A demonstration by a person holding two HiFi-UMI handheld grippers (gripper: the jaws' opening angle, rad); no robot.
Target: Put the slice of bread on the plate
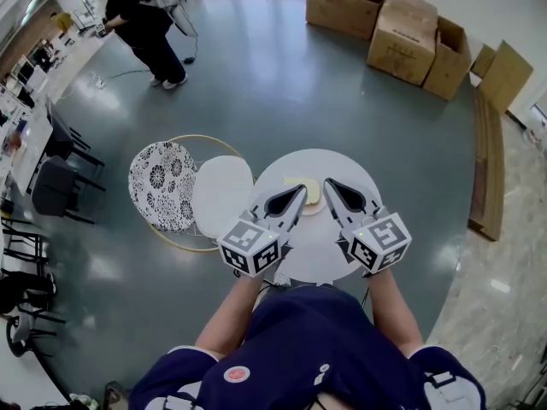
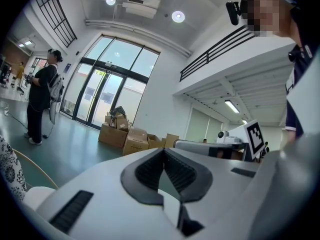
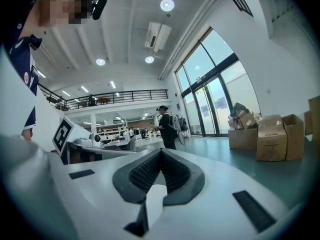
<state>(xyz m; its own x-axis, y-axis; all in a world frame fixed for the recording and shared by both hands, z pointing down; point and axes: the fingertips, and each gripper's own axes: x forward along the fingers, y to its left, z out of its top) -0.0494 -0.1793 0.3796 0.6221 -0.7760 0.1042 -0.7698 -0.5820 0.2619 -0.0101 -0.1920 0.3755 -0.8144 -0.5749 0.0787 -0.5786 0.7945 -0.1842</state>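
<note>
My left gripper (image 1: 299, 193), right gripper (image 1: 329, 184): jaws shut, empty, frame centre above white round table (image 1: 342, 165). Bread slice (image 1: 308, 188) between tips, seemingly on plate (image 1: 313, 207).

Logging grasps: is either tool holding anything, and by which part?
Nothing is held. The left tool and the right tool are both shut with nothing between their jaws; the bread slice lies beneath them.

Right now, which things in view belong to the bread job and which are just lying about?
Job: slice of bread, plate, left gripper, right gripper.
Lying about: cardboard boxes, patterned seat, smaller white round top.
</note>
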